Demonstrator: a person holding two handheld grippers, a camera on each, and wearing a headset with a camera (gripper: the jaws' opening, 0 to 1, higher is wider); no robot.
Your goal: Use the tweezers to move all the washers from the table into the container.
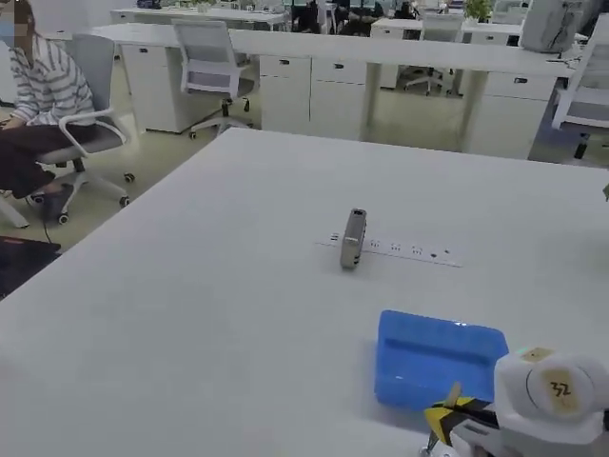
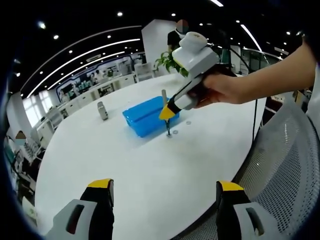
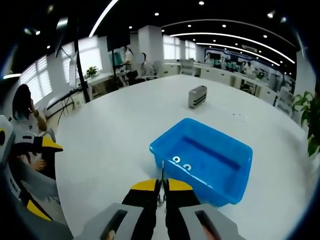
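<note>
The right gripper is found with its jaws pressed together, clamped on the tweezers, which are carried point-down. The left gripper is found with its jaws wide apart and nothing between them, held over the near edge of the table, well apart from the work.

In the left gripper view the tweezer tips are seen lowered to the table top, just beside the near wall of the blue container. Two loose washers are noted on the table close to the tips, one nearly touching them and the other slightly further off. Whether a washer is gripped between the tips cannot be told, as the detail is too small. In the right gripper view two deposited washers are recorded on the container floor, close to its near wall.

The step in hand is judged to be the pick-up of the washer nearest the tips, and the task is judged partly done.

It is recommended that:
- the tips be set across the rim of one washer only;
- the grip be closed steadily, so that the washer is not flicked away;
- the washer be lifted straight up, clear of the container's near wall, before it is carried across;
- release be made low over the floor, so that bouncing out is avoided.
</note>
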